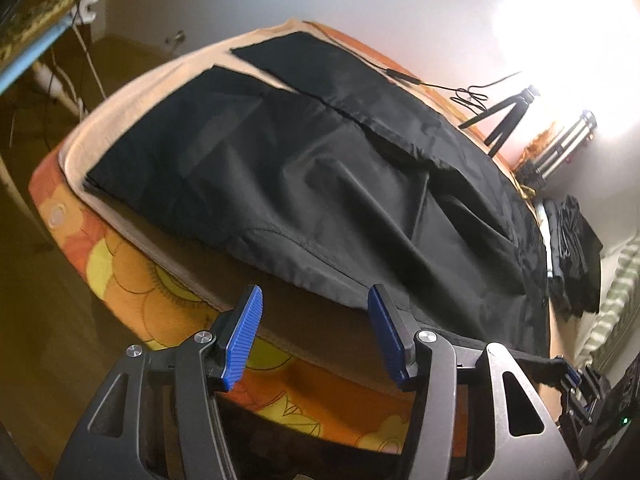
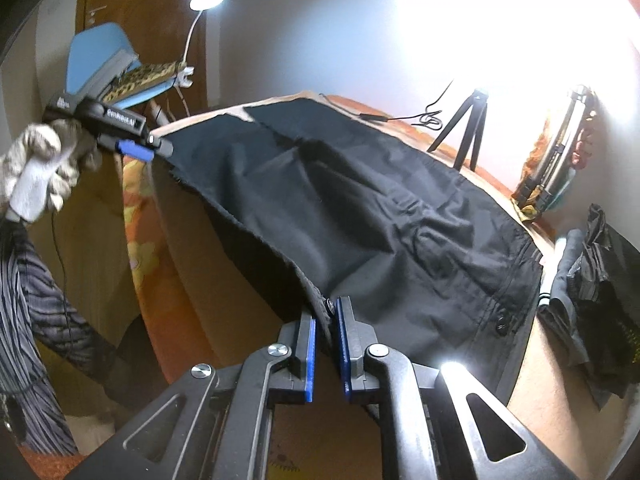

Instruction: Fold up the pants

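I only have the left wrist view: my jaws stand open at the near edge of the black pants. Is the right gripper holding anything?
Observer: Yes. The right gripper is shut on the near edge of the pants, beside a metal snap.
Operator: Waist end or hem end?
Observer: Waist end. The waistband, with a button, runs just to its right.
Operator: Where does my left gripper sit along the pants?
Observer: The left gripper is by the hem corner of the nearer leg, held in a gloved hand. Whether it touches the cloth is unclear.
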A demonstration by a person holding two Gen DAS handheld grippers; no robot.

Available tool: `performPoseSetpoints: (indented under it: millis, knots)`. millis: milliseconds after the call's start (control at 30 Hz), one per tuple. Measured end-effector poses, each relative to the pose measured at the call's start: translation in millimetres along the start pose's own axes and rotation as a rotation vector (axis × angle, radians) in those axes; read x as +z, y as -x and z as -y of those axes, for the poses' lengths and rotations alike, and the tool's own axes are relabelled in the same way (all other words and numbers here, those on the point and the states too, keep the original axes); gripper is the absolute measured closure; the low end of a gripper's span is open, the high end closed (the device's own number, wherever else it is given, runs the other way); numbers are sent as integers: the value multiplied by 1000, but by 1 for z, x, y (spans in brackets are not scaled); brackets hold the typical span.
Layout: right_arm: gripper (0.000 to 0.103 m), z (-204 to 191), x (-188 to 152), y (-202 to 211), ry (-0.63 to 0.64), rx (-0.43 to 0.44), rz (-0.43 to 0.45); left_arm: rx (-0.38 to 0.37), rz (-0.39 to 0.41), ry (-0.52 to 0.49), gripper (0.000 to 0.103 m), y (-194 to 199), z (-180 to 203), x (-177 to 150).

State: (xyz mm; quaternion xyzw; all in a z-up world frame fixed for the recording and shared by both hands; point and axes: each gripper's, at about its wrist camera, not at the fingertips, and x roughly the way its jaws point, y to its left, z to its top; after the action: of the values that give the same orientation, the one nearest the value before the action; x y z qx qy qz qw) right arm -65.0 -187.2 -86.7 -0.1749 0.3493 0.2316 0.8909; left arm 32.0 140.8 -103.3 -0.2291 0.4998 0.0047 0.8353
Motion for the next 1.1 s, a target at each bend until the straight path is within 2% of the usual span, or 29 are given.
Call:
performPoseSetpoints:
  millis: [300, 467, 500, 633, 700, 833, 1100]
  knots:
    - [96, 4, 3, 3, -9, -6, 28, -33, 4, 116, 49, -16, -11, 19]
    - [96, 8, 1, 5, -21, -9, 37, -34, 16, 140, 51, -22, -13, 26]
    - [96, 8, 1, 6, -22, -10, 38, -35, 19, 146, 53, -23, -14, 28]
    - [96, 9, 1, 5, -21, -17, 36, -44, 40, 169, 83, -27, -17, 34]
    - [96, 9, 1, 5, -15, -28, 39, -51, 70, 166, 92, -26, -14, 38]
    - [96, 6, 2, 6, 0, -64, 51, -64, 137, 133, 97, -17, -1, 43]
    - [97, 20, 8, 12, -39, -139, 94, -151, 245, 78, 99, 10, 24, 59]
